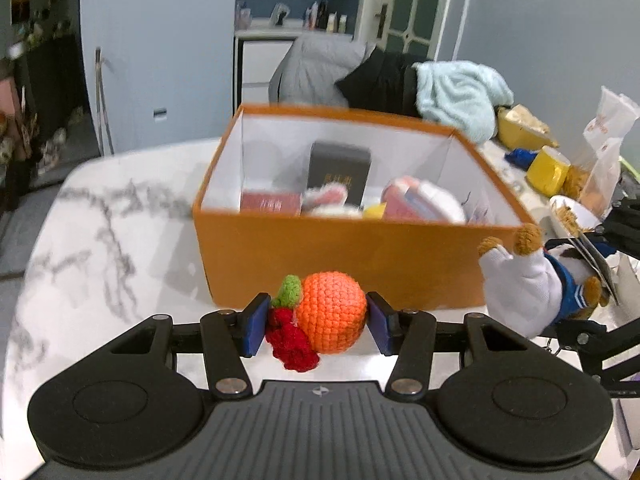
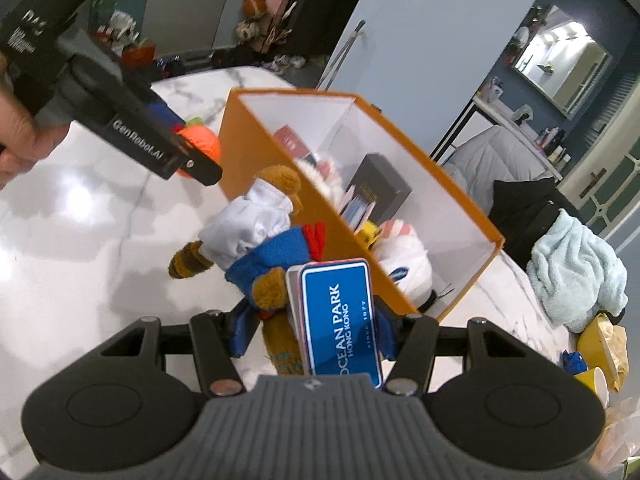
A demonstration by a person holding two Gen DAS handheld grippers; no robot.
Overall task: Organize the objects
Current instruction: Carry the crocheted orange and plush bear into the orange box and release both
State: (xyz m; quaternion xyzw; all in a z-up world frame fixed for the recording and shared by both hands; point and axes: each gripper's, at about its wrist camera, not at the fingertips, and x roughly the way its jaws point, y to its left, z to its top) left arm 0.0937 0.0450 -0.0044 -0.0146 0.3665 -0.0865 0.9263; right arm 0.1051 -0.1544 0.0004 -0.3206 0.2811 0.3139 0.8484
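Observation:
My left gripper (image 1: 317, 322) is shut on a crocheted orange fruit (image 1: 332, 312) with a green leaf and red berries, held above the marble table (image 1: 100, 216) just in front of the open orange box (image 1: 340, 256). My right gripper (image 2: 314, 330) is shut on a plush bear (image 2: 256, 236) in a white and blue sailor outfit, with its blue "Ocean Park" tag (image 2: 340, 324) lying across the jaws. The bear (image 1: 528, 280) hangs at the box's near right corner. The box (image 2: 276, 160) holds a dark carton (image 1: 338, 172), a red booklet and other small items.
A pale blue towel (image 1: 456, 92), grey and black clothing, yellow cups (image 1: 548, 170) and snack bags crowd the table behind and to the right of the box. A person's hand (image 2: 20, 132) grips the left tool. Marble surface stretches out left of the box.

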